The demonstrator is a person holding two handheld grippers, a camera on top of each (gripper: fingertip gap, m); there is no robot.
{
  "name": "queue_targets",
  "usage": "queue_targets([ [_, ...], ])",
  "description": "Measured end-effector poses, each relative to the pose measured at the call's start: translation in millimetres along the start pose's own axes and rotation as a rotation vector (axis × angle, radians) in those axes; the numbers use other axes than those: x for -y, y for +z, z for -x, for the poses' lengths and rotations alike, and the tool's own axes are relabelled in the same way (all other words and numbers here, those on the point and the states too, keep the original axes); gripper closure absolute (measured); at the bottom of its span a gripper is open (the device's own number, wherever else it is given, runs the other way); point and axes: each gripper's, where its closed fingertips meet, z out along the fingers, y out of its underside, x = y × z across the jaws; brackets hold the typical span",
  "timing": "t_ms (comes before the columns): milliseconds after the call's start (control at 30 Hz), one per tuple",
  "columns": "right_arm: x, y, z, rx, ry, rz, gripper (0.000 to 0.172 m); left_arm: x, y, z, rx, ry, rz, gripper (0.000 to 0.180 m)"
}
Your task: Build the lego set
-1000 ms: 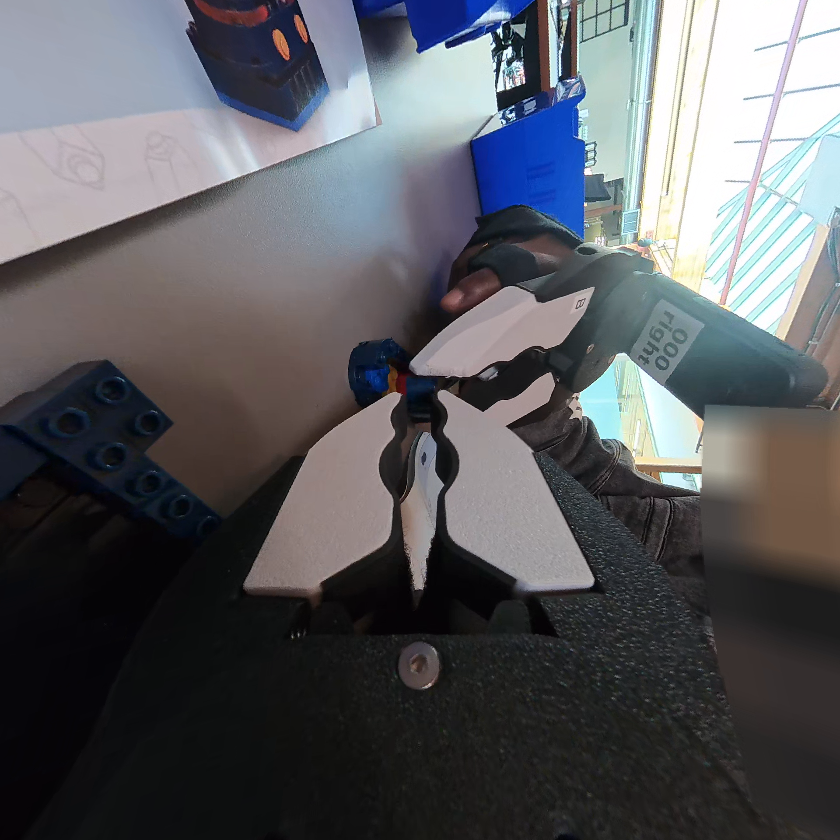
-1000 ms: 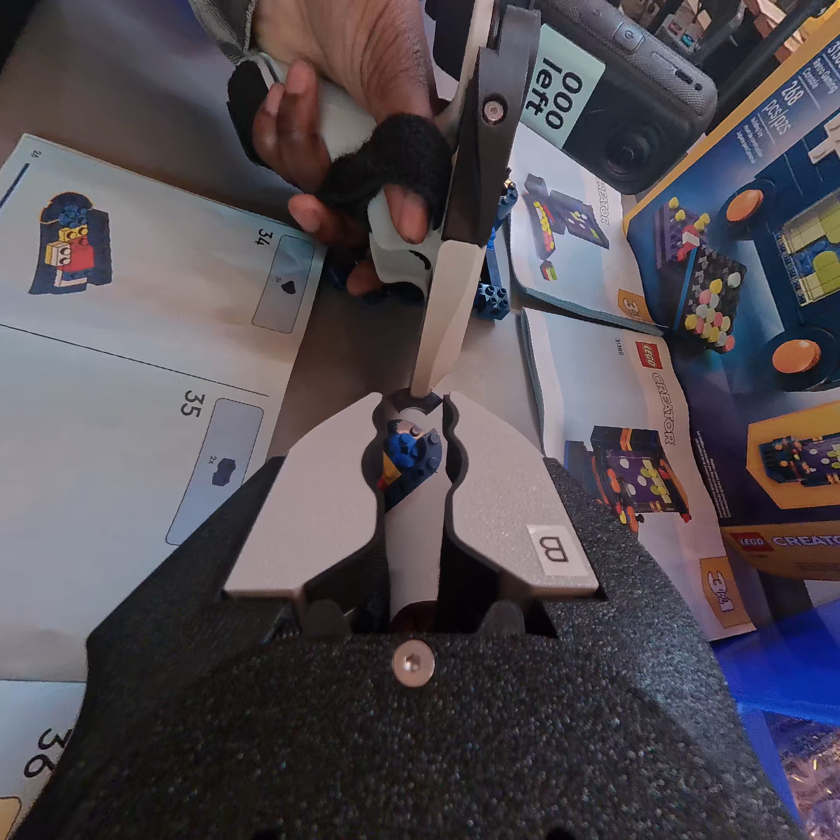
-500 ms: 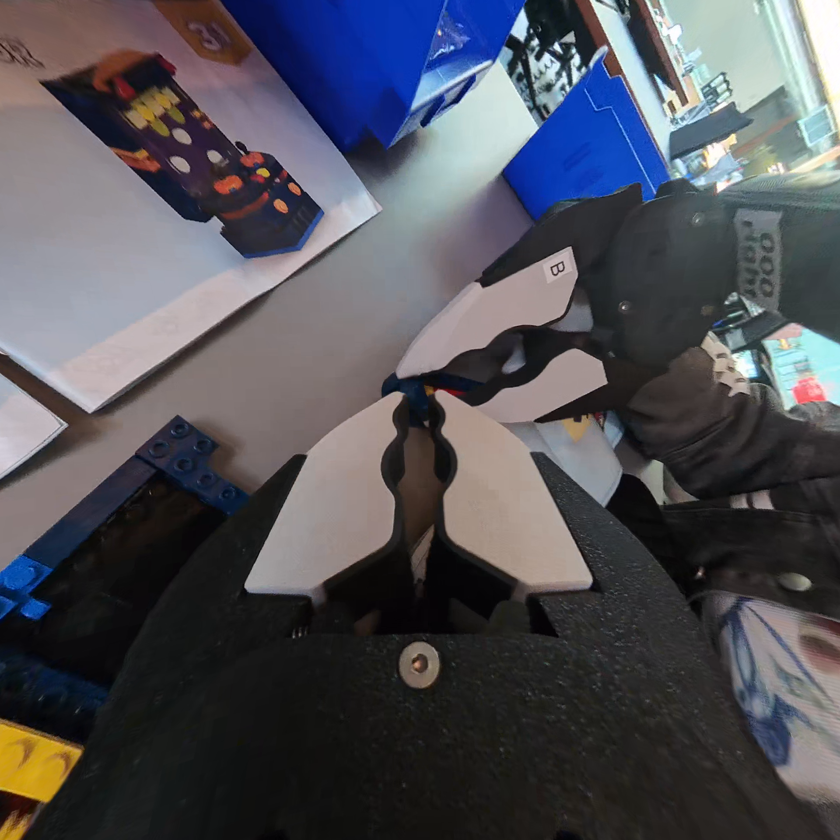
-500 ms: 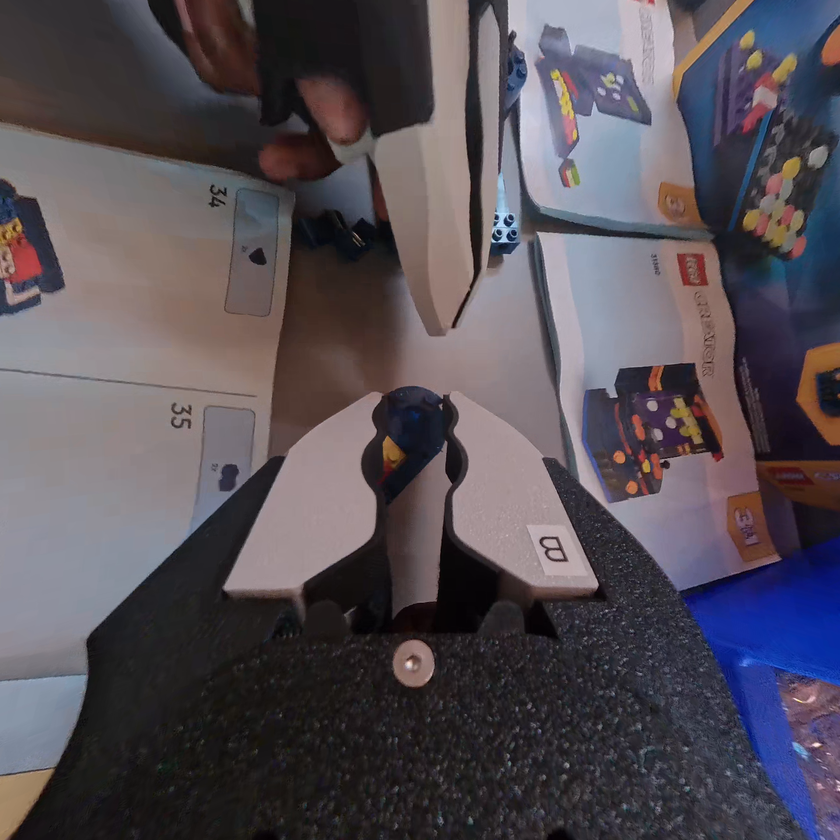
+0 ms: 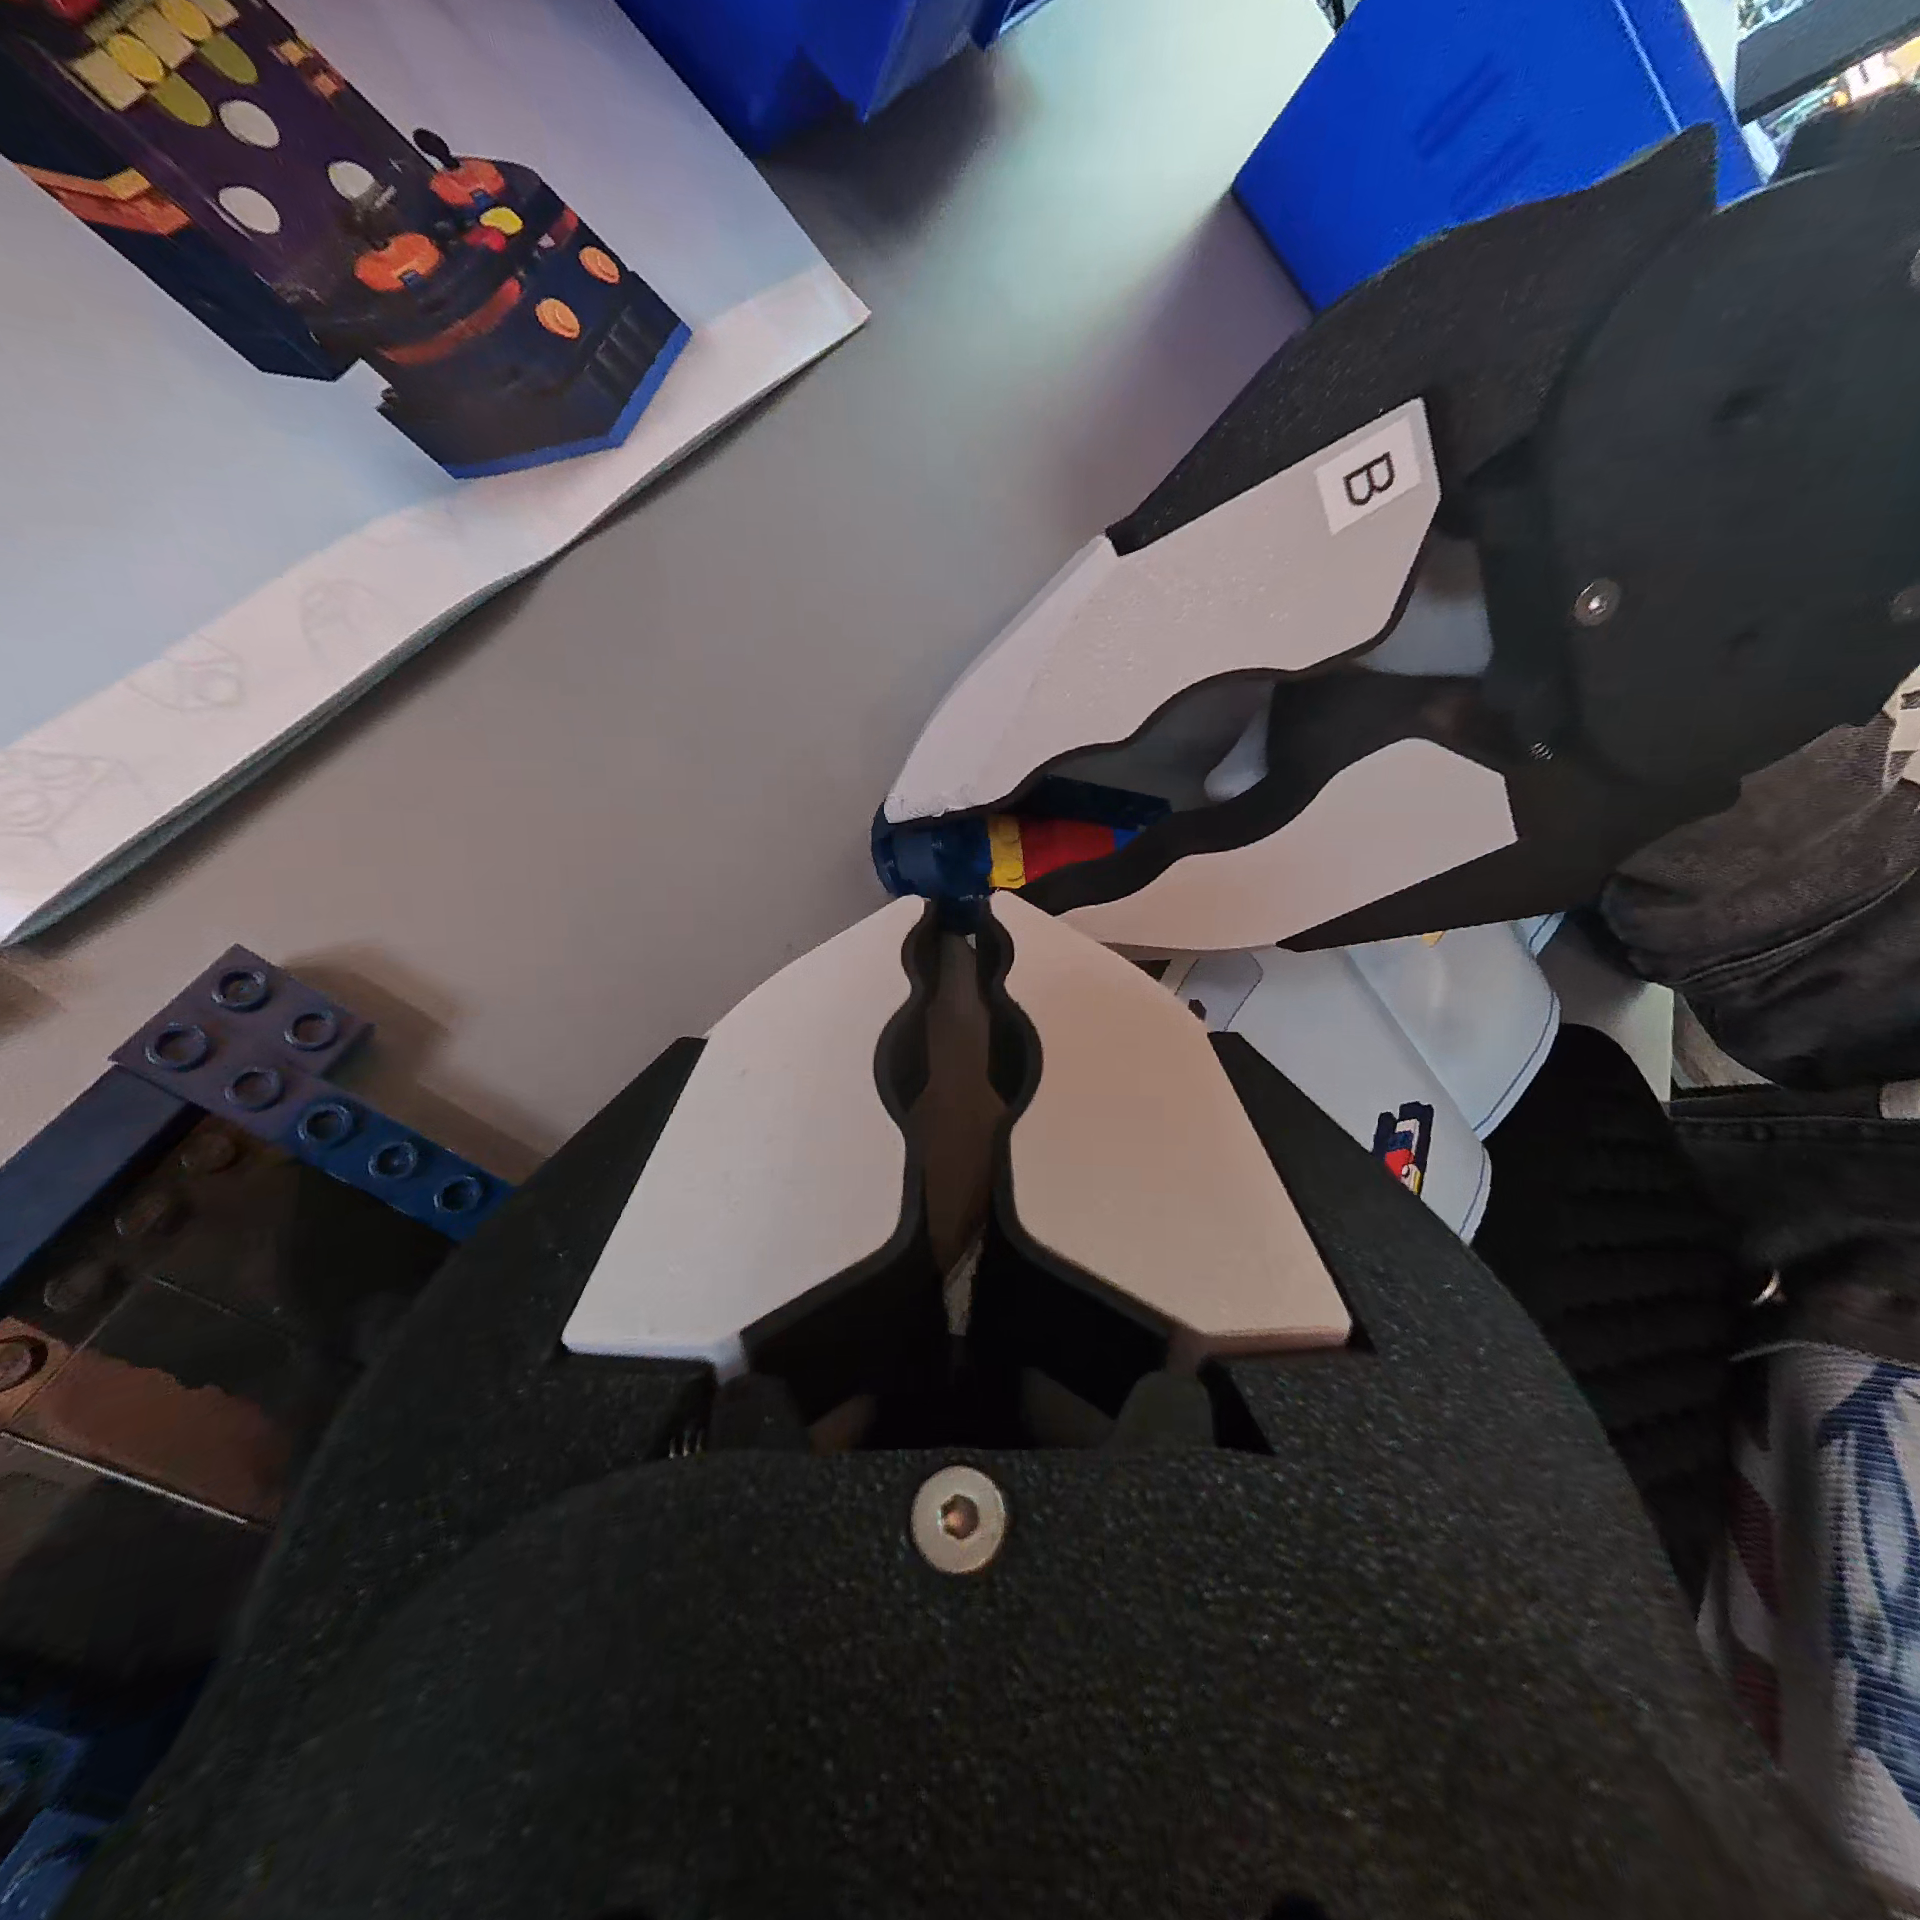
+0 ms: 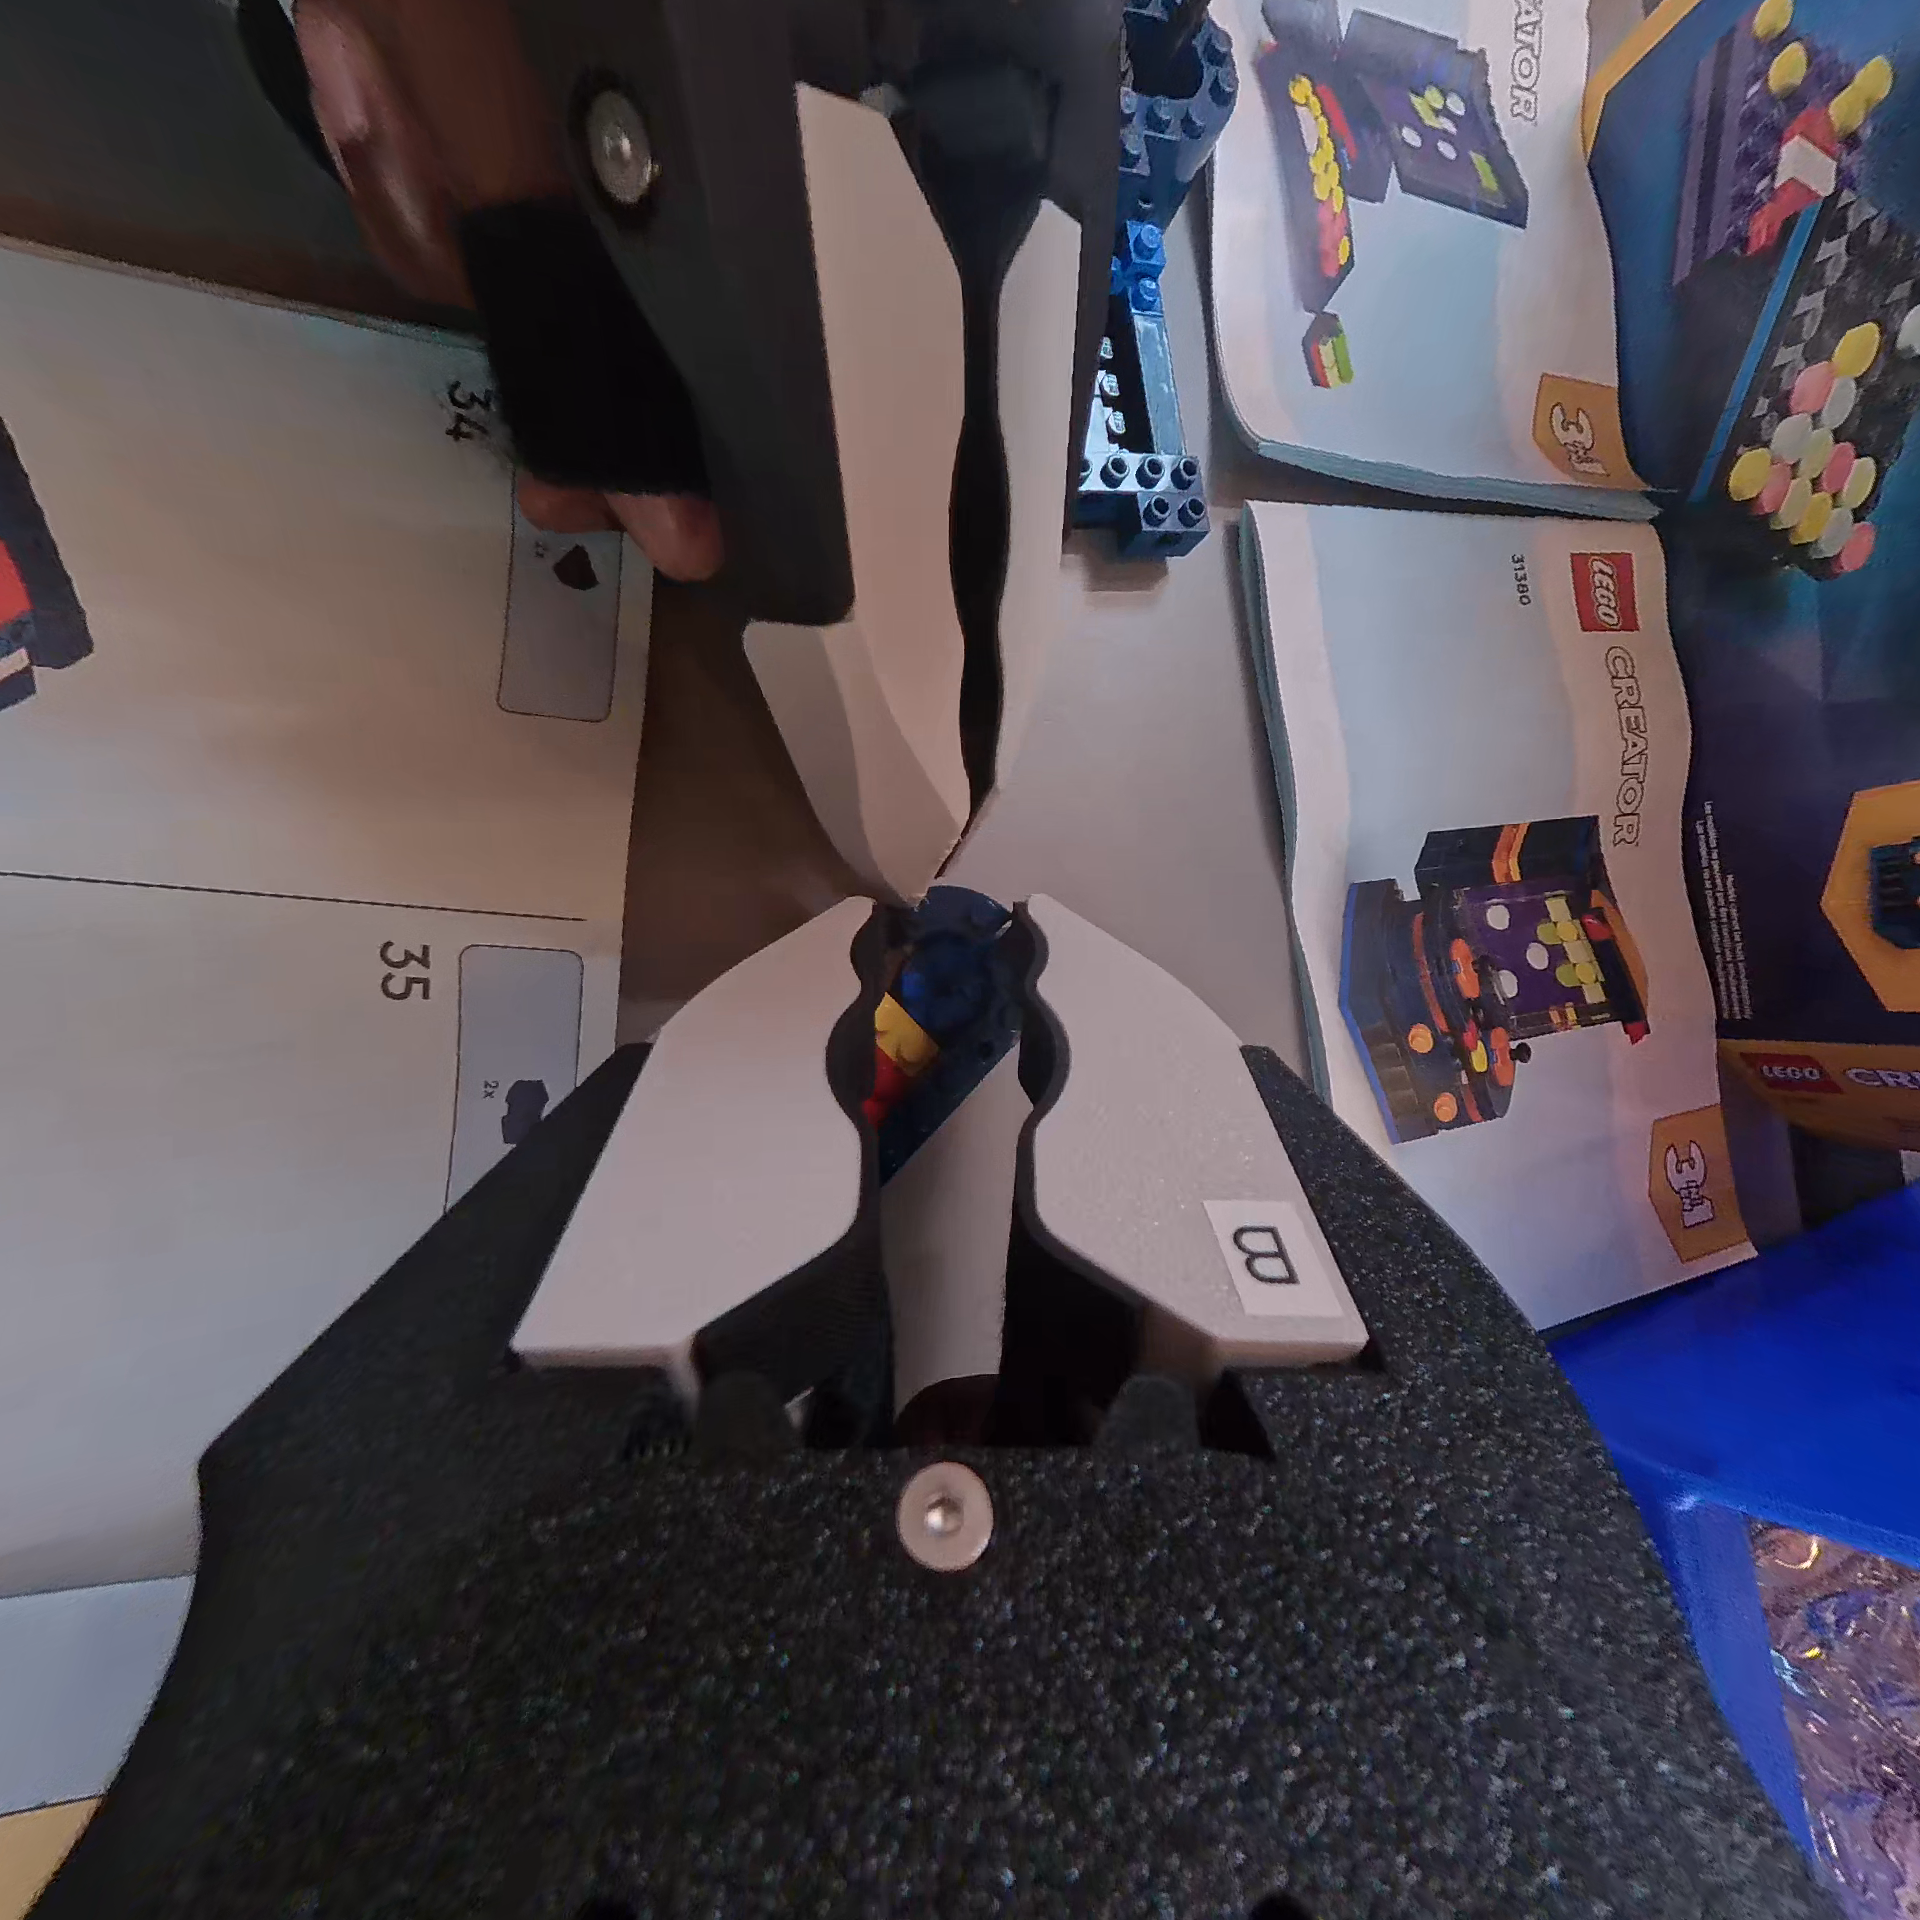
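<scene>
My right gripper (image 6: 951, 914) is shut on a small brick assembly (image 6: 940, 997) with a dark blue end and yellow and red parts. In the left wrist view the assembly (image 5: 1029, 847) sits between the right gripper's white fingers (image 5: 1195, 623), above the grey table (image 5: 623, 727). My left gripper (image 5: 959, 914) is nearly closed and pinches a small dark blue piece (image 5: 957, 906) at its fingertips. It holds the piece against the assembly's dark blue end. In the right wrist view the left gripper (image 6: 935, 883) comes down from above, with its tips on that end.
An instruction booklet (image 5: 312, 364) lies at the far left, and blue bins (image 5: 1455, 135) stand behind it. A dark blue brick build (image 5: 281, 1081) sits at the left. The right wrist view shows open pages (image 6: 260, 779), more booklets (image 6: 1475, 831), a set box (image 6: 1787, 312) and a blue brick build (image 6: 1143, 436). Only a small space, under 4 cm, lies between the two pairs of fingers.
The left gripper's tips, which stood off from the assembly half a second ago, have come back onto its dark blue end. The left jaws have closed slightly. The right grasp is unchanged.
</scene>
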Motion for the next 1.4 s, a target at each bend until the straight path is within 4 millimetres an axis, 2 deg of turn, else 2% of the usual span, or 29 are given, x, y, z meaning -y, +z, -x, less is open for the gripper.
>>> queue_targets([
  [233, -0.8, 0.5, -1.4, -0.009, 0.004, 0.005, 0.149, -0.5, 1.2, 1.2, 0.009, 0.003, 0.012, 0.174],
  [400, -2.5, 0.7, -2.5, -0.007, 0.018, 0.005, 0.143, -1.4, 3.0, 0.8, 0.012, 0.010, 0.028, 0.174],
  [633, -5.4, -12.6, -1.8, 0.074, 0.106, -0.034, 0.135, -0.9, 3.9, 1.0, 0.014, 0.013, 0.024, 0.174],
  [733, -9.9, -19.0, -6.1, 0.103, 0.153, -0.067, 0.141, -0.3, 3.2, 1.5, 0.020, 0.020, 0.022, 0.173],
  [833, -5.3, -22.9, -14.6, 0.123, 0.252, -0.162, 0.158, 0.4, 3.0, 1.5, 0.022, 0.025, 0.023, 0.174],
  [933, -5.8, -16.7, -18.8, 0.149, 0.351, -0.216, 0.164, 0.3, 3.6, 1.5, 0.029, 0.040, 0.030, 0.173],
  [1100, -2.8, -8.4, -21.7, 0.175, 0.464, -0.279, 0.161, -1.9, 5.3, 0.9, 0.047, 0.079, 0.053, 0.173],
  [1400, -7.6, -3.4, -22.6, 0.177, 0.478, -0.268, 0.157, -0.3, 6.1, 0.9, 0.041, 0.066, 0.054, 0.173],
])
